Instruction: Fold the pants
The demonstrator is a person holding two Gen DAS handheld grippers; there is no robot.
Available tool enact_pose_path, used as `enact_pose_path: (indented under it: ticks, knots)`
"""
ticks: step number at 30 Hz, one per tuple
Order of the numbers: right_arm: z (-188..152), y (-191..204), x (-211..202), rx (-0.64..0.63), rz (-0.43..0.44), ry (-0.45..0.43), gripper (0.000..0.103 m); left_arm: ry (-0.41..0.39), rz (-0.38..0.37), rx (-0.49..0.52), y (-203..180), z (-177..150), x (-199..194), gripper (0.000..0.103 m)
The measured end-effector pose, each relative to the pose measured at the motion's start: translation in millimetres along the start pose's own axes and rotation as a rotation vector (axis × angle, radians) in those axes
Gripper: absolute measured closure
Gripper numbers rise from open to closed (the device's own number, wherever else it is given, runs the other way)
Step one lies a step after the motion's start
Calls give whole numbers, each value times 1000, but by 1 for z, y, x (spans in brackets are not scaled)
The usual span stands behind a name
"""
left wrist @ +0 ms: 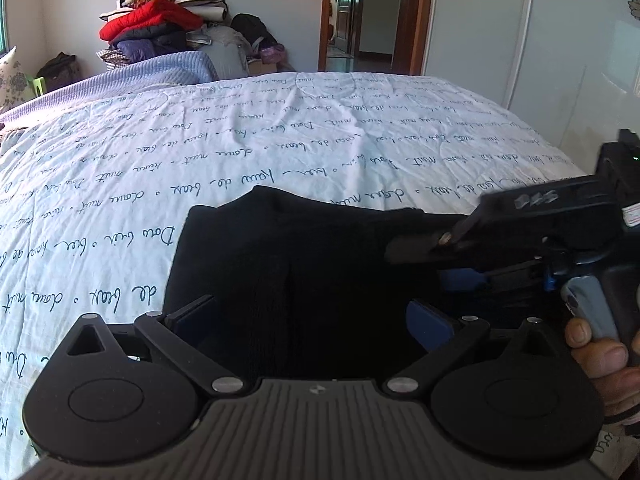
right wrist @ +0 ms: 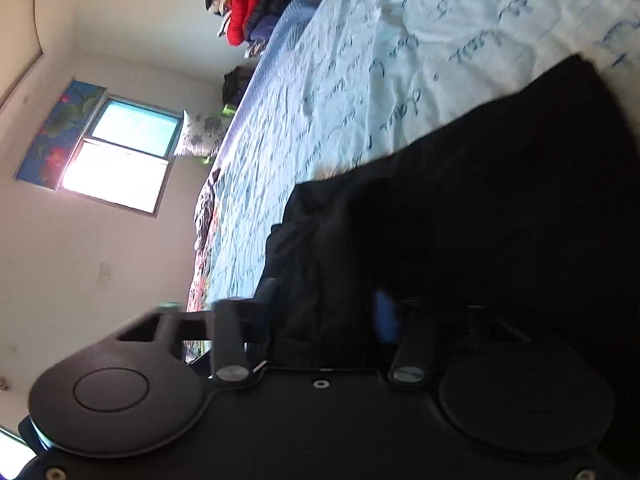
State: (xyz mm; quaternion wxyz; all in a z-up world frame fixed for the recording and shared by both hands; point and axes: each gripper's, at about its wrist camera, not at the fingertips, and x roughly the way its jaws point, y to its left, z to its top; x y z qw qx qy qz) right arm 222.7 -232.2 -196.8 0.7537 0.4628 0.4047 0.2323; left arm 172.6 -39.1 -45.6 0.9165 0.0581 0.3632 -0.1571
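Black pants (left wrist: 304,248) lie bunched on a white bedspread with blue script, at the near edge of the bed. My left gripper (left wrist: 312,320) is open, its blue-padded fingers (left wrist: 430,322) standing wide on either side of the near edge of the pants. My right gripper (left wrist: 424,246) comes in from the right, turned on its side over the pants' right part. In the right wrist view the pants (right wrist: 480,208) fill the right half, and that gripper (right wrist: 328,312) has dark cloth between its fingers; whether it pinches the cloth is unclear.
The bed (left wrist: 280,136) stretches far ahead. A pile of folded clothes with a red jacket (left wrist: 152,20) stands behind it. A doorway (left wrist: 360,16) and a white wardrobe (left wrist: 560,40) are at the back right. A window (right wrist: 120,160) shows in the right wrist view.
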Motion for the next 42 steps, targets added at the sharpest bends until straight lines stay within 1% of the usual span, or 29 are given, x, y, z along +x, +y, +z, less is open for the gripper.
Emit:
enact_pose_path:
  ticks: [1,2,3,4,6,7,9,11,13,15,18,20,21,22,23,25,26,27,28,29,32,35,36,38,39,42]
  knots:
    - [-1,-1,5,-5,-11,14,81,-4,-4,5,0,-1,-1,1]
    - [-2,-4,10,-1,-19,27,81,-5,-8,7,0,-1,0,1]
    - [-3,-9,14,13,-21,40,85,-3,-8,6,0,-2,1,1]
    - [-4,-11,16,13,-12,41,86,3,-4,3,1,-3,2,1]
    - [-6,-6,14,-33,-24,29,88,18,7,-3,4,-7,5,1]
    - [-7,-2,11,-54,-28,21,89,26,14,-2,5,-8,7,1]
    - [-2,5,2,-66,-3,6,89,30,18,3,5,-7,7,1]
    - [8,10,-11,-74,21,4,90,22,6,2,3,-2,4,1]
    - [20,12,-23,-87,19,11,90,9,-6,5,-3,5,3,1]
    - [30,11,-38,-106,-4,21,90,0,-20,11,-10,10,2,1]
    - [38,-3,-61,-122,-70,6,90,1,-41,29,-22,13,8,1]
    - [39,-19,-74,-111,-122,-16,90,15,-44,42,-31,11,17,1]
    - [38,-27,-75,-117,-165,-20,90,25,-45,47,-35,8,24,1]
    - [36,-34,-73,-116,-182,-23,90,40,-30,51,-38,6,31,1]
    - [34,-40,-72,-96,-160,-34,88,55,-2,58,-42,5,38,1]
    - [32,-42,-74,-74,-129,-66,78,63,39,70,-47,4,43,1]
    - [31,-40,-76,-74,-130,-71,65,63,49,67,-48,5,43,1]
    - [29,-36,-80,-81,-129,-76,44,64,53,57,-48,7,43,1]
    - [26,-27,-85,-103,-135,-93,34,69,53,42,-47,8,43,1]
    - [22,-17,-92,-148,-163,-132,28,74,56,26,-45,10,44,1]
    - [10,13,-115,-318,-305,-269,27,76,64,5,-44,12,45,1]
    - [-2,30,-134,-442,-429,-355,26,75,82,-1,-45,11,42,1]
    - [-6,33,-136,-466,-450,-363,26,59,89,-3,-46,9,39,1]
    - [-11,34,-141,-489,-467,-359,25,-21,118,-7,-47,3,26,0]
    - [-14,34,-141,-493,-473,-356,25,-42,126,11,-49,2,20,0]
    - [-23,29,-142,-480,-482,-341,25,-62,131,30,-51,-1,9,0]
